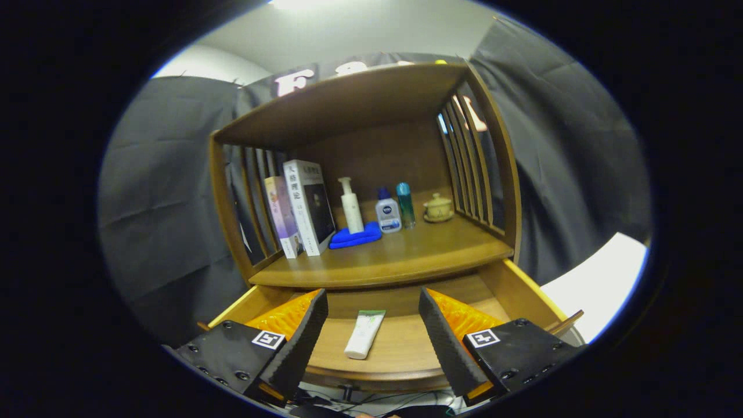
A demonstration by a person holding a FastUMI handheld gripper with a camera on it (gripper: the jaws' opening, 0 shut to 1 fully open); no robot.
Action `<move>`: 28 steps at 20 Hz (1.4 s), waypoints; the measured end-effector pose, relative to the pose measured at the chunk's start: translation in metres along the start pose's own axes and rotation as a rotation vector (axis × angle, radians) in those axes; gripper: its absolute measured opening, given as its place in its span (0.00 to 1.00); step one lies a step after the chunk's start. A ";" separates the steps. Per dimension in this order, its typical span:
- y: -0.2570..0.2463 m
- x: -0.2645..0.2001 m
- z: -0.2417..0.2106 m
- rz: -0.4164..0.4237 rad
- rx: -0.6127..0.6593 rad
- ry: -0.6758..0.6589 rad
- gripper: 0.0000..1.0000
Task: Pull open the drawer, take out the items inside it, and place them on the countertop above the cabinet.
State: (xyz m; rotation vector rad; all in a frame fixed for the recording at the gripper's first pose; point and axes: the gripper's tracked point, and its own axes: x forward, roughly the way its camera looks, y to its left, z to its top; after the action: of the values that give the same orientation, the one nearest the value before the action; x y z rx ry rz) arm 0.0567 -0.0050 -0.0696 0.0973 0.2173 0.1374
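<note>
The wooden cabinet's drawer (525,293) stands pulled out below the countertop (400,258). A white tube with a green end (364,334) lies flat on the drawer floor, between and just ahead of my fingers. My gripper (371,307) is open above the drawer, its two fingers wide apart, one on each side of the tube and not touching it. On the countertop stand two books (299,206), a white pump bottle (351,206) on a blue cloth (355,237), a small blue-capped bottle (388,213), a teal bottle (405,203) and a small lidded pot (438,208).
The cabinet has slatted sides (470,168) and a wooden top shelf (348,101) over the countertop. Black cloth walls surround it. A white surface (603,278) lies to the right of the drawer. Cables run on the floor beneath the drawer front (383,374).
</note>
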 end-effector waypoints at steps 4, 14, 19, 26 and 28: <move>-0.006 0.037 -0.012 -0.012 0.081 0.163 0.98; 0.025 0.100 -0.096 -0.023 0.096 0.577 0.98; 0.017 0.115 -0.118 -0.083 0.132 0.702 0.97; 0.034 0.122 -0.142 -0.031 -0.113 0.873 0.95; 0.035 0.117 -0.143 -0.048 -0.154 0.898 0.91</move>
State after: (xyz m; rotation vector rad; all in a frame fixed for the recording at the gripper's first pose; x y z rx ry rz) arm 0.1337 0.0582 -0.2293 -0.1316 1.1019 0.1425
